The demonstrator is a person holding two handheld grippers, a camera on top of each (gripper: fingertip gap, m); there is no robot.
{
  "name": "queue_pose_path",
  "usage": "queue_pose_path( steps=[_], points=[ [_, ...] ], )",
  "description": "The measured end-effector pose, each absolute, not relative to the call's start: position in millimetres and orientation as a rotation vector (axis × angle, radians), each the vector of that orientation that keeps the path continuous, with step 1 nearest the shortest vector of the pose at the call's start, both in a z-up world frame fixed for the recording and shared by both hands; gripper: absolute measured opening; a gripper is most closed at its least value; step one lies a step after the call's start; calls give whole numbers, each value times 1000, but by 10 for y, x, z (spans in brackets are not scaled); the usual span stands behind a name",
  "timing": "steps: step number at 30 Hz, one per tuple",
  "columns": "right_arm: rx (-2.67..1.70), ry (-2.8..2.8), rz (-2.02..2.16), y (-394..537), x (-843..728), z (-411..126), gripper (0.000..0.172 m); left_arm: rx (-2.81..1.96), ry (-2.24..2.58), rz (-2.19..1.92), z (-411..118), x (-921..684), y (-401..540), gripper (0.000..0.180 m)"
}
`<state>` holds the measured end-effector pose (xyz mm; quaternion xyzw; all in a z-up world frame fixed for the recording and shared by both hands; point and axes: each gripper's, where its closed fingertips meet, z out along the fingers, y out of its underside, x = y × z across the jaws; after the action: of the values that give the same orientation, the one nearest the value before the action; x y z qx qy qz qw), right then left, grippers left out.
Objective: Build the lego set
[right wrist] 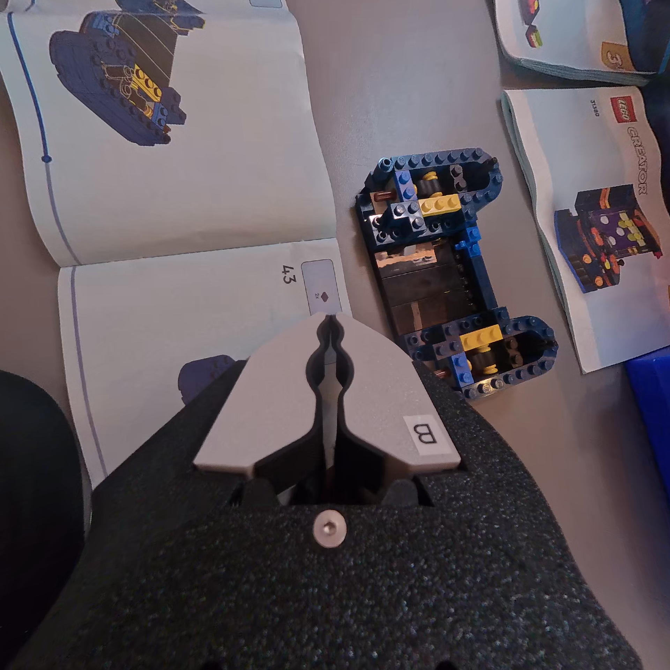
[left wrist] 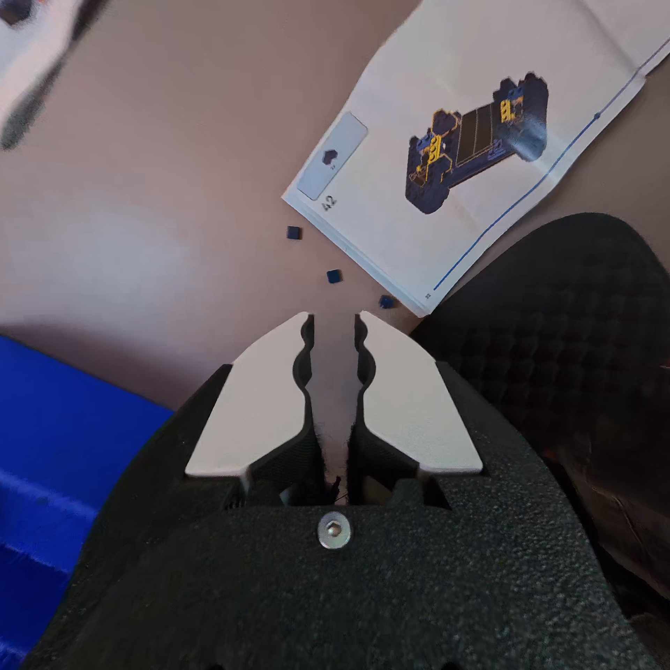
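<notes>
Tiles: three small dark blue square tiles lie on the tan table just ahead of your left gripper point(left wrist: 333, 315), in a loose diagonal row beside the open booklet's point(left wrist: 471, 163) near edge.
Far tile point(left wrist: 294, 232): leftmost and farthest, flat, just off the booklet's corner.
Middle tile point(left wrist: 333, 276): flat, nearest the line of your fingertips, apart from them.
Near tile point(left wrist: 386, 301): rightmost, tipped a little, close against the booklet edge.
Handling: I judge them very light, stiff, smooth-topped and thin, so likely to skid or flip. Pinch across two opposite side edges, low to the table.
Axis: square, so no long axis. The row runs from far left to near right. Whether studs face up is too small to tell.
Left jaws: narrowly apart, with bare table between the pads and nothing in them.
Blue bin point(left wrist: 54, 453): at your near left, beside the left gripper's body.
Dark mesh object point(left wrist: 562, 344): at your near right.
Right gripper point(right wrist: 330, 317): jaws closed tip to tip with nothing visible between them, hanging over the booklet's near page.
Model point(right wrist: 453, 272): a part-built blue, black and yellow brick build, flat on the table right of your right gripper, long axis running far to near, apart from the fingers.
Other booklets point(right wrist: 580, 217): closed, farther right of the model.
</notes>
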<state>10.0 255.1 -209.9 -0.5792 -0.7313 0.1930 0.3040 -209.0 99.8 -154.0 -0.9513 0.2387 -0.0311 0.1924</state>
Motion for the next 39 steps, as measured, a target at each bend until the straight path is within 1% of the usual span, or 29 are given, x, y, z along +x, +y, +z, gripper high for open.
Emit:
queue_pose_path(
  steps=[2, 6, 8, 11, 13, 18, 23, 31, 33, 35, 37, 39],
  points=[
    [-1534, -1937, 511, 2552, 100, -2099, 0, -2584, 587, -5, -1249, -2289, 997, 24],
    [-1534, -1939, 508, 2551, 100, -2099, 0, -2378, 208, 212, -521, -3178, 901, 25],
    [-1534, -1941, 507, 2551, 100, -2099, 0, -2352, 30, 275, -373, -3692, 787, 25],
    [-1533, -1943, 500, 2552, 100, -2099, 0, -2477, -153, 92, -648, -4139, 717, 21],
    [-1532, -1945, 495, 2551, 99, -2099, 0, -2555, -225, 64, -950, -4399, 746, 19],
    [-1531, -1944, 497, 2552, 99, -2098, 0, -2770, -327, 19, -1648, -4713, 759, 19],
    [-1536, -1937, 517, 2551, 98, -2099, 0, -2821, -382, 19, -1902, -4847, 763, 19],
    [-1537, -1936, 523, 2552, 98, -2099, 0, -2840, -396, -3, -2052, -4922, 771, 17],
    [-1538, -1935, 526, 2551, 98, -2099, 0, -2839, -387, -14, -2056, -4916, 775, 9],
    [-1539, -1934, 528, 2552, 98, -2098, 0, -2838, -397, -25, -2010, -4894, 766, 8],
    [-1537, -1935, 524, 2552, 97, -2099, 0, -2741, -365, 43, -1756, -4833, 853, 8],
    [-1541, -1937, 526, 2551, 96, -2098, 0, -2559, -240, 42, -1283, -4519, 1060, 8]
  ],
)
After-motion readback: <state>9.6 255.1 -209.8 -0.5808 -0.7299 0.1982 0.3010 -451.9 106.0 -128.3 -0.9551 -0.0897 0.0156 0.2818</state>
